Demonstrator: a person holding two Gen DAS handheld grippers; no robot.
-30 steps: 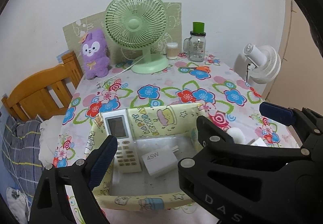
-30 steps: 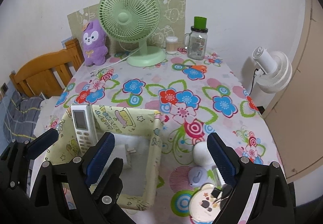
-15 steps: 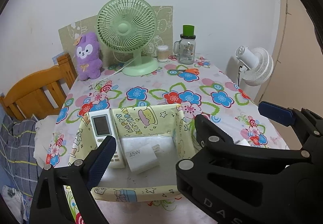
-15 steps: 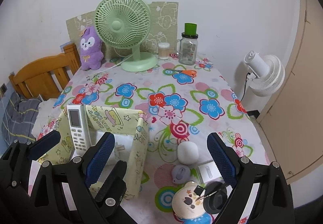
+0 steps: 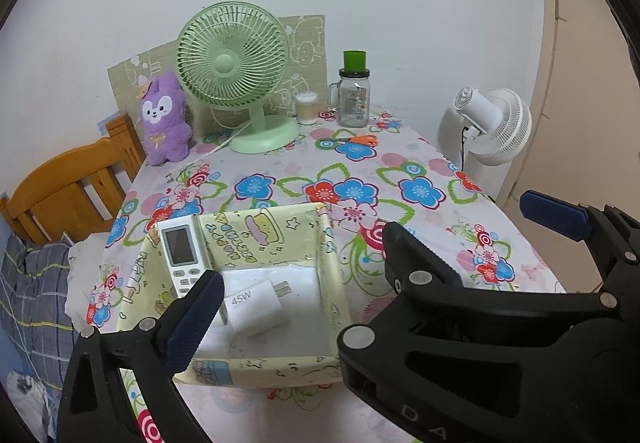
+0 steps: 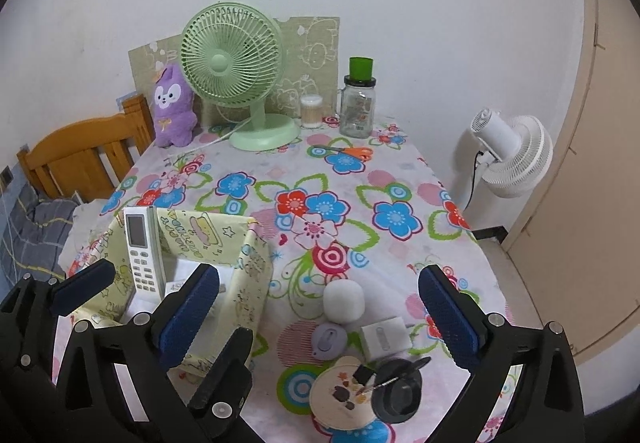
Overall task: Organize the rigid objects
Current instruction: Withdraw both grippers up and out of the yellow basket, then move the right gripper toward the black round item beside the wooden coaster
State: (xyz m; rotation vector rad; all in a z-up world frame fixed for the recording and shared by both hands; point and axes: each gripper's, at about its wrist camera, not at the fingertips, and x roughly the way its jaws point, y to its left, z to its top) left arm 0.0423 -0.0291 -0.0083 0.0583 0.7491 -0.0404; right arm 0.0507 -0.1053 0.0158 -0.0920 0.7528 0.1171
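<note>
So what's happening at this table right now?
A person is tidying small items into a yellow cartoon-print box with two handheld grippers. The remote control leans against the box's back wall and a white charger lies on its floor. Both the left gripper and the right gripper are open and empty; their jaws have just been opening. A white round object, a white square adapter and a few other small things sit outside on the floral tablecloth.
</note>
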